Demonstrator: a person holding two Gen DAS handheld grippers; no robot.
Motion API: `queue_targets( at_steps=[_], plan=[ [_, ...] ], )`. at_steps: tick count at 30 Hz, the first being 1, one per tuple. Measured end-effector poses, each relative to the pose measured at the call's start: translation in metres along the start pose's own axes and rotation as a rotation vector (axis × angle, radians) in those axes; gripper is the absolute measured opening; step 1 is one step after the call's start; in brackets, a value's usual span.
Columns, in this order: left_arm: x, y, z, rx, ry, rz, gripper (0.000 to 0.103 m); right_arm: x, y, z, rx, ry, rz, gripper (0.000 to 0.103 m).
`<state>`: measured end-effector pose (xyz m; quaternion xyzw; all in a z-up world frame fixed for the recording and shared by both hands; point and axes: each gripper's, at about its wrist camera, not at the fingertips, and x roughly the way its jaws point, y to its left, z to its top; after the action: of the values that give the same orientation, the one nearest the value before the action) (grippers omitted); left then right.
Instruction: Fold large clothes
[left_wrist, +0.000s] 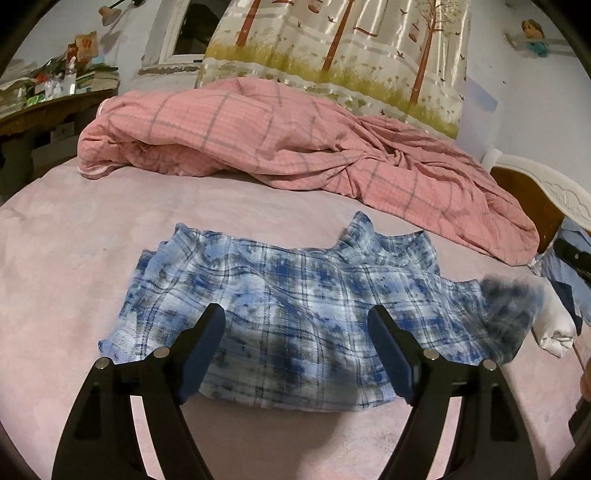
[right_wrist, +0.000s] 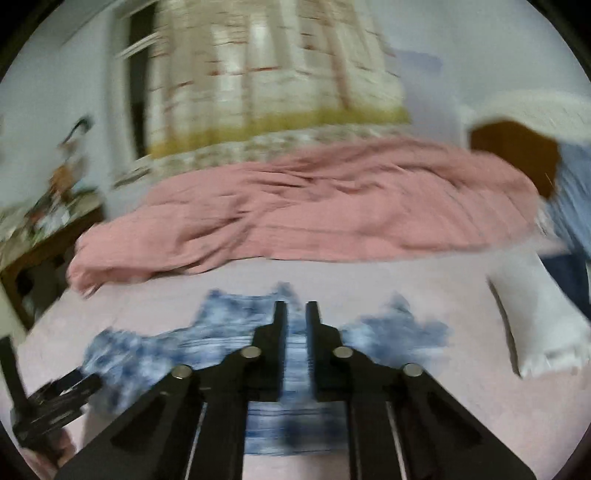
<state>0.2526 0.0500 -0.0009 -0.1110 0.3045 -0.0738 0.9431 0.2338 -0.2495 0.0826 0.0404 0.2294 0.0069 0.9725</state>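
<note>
A blue and white plaid shirt (left_wrist: 295, 314) lies partly folded on the pink bed (left_wrist: 74, 258). My left gripper (left_wrist: 297, 328) is open, its fingers spread above the shirt's near edge, holding nothing. The shirt's right end (left_wrist: 513, 317) is blurred with motion. In the right wrist view the shirt (right_wrist: 295, 424) shows blurred under my right gripper (right_wrist: 296, 310), whose fingers stand close together with blue cloth between them. The left gripper (right_wrist: 55, 398) shows at the lower left there.
A crumpled pink checked quilt (left_wrist: 295, 147) lies across the far side of the bed. A white folded garment (left_wrist: 554, 325) sits at the right, also in the right wrist view (right_wrist: 535, 325). A wooden headboard (left_wrist: 524, 195) and a cluttered table (left_wrist: 44, 107) flank the bed.
</note>
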Motion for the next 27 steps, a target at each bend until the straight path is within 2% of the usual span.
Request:
queue_targets(
  at_steps=[3,5,6,8,9,13,18,20,22,23,25,26,27],
  plan=[
    [0.000,0.004,0.001,-0.013,0.001,0.010,0.078,0.004,0.033,-0.002,-0.094,0.027,-0.018,0.008],
    [0.000,0.008,0.001,-0.032,0.007,-0.003,0.078,0.002,0.027,-0.008,-0.063,0.008,-0.060,0.009],
    [0.000,0.009,0.002,-0.041,0.008,-0.011,0.078,0.001,0.015,-0.012,-0.015,0.015,-0.067,0.013],
    [0.000,0.009,0.002,-0.045,0.009,-0.019,0.078,0.005,-0.014,-0.021,0.099,0.065,-0.059,0.052],
    [0.000,0.009,0.001,-0.041,0.009,-0.019,0.078,0.007,-0.034,-0.027,0.168,0.085,-0.045,0.078],
    [0.001,0.002,-0.001,-0.016,0.009,-0.010,0.078,0.012,-0.095,-0.054,0.298,0.119,-0.119,0.078],
    [0.003,-0.007,-0.005,0.023,0.013,0.008,0.078,0.035,-0.166,-0.090,0.538,0.223,-0.140,0.078],
    [0.004,-0.010,-0.006,0.030,0.016,0.008,0.078,0.054,-0.191,-0.107,0.653,0.273,-0.109,0.078],
    [0.005,-0.009,-0.006,0.029,0.019,0.008,0.078,0.068,-0.209,-0.121,0.760,0.298,-0.040,0.077],
    [0.005,-0.008,-0.006,0.026,0.021,0.011,0.078,0.069,-0.214,-0.123,0.793,0.272,-0.018,0.074],
    [0.006,-0.005,-0.005,0.009,0.029,0.005,0.078,0.074,-0.214,-0.118,0.790,0.252,0.013,0.046],
    [0.007,-0.002,-0.004,-0.007,0.036,-0.010,0.078,0.079,-0.211,-0.114,0.763,0.266,0.006,0.040],
    [0.006,0.001,-0.003,-0.023,0.039,-0.018,0.078,0.082,-0.206,-0.110,0.722,0.276,-0.032,0.026]
  ],
)
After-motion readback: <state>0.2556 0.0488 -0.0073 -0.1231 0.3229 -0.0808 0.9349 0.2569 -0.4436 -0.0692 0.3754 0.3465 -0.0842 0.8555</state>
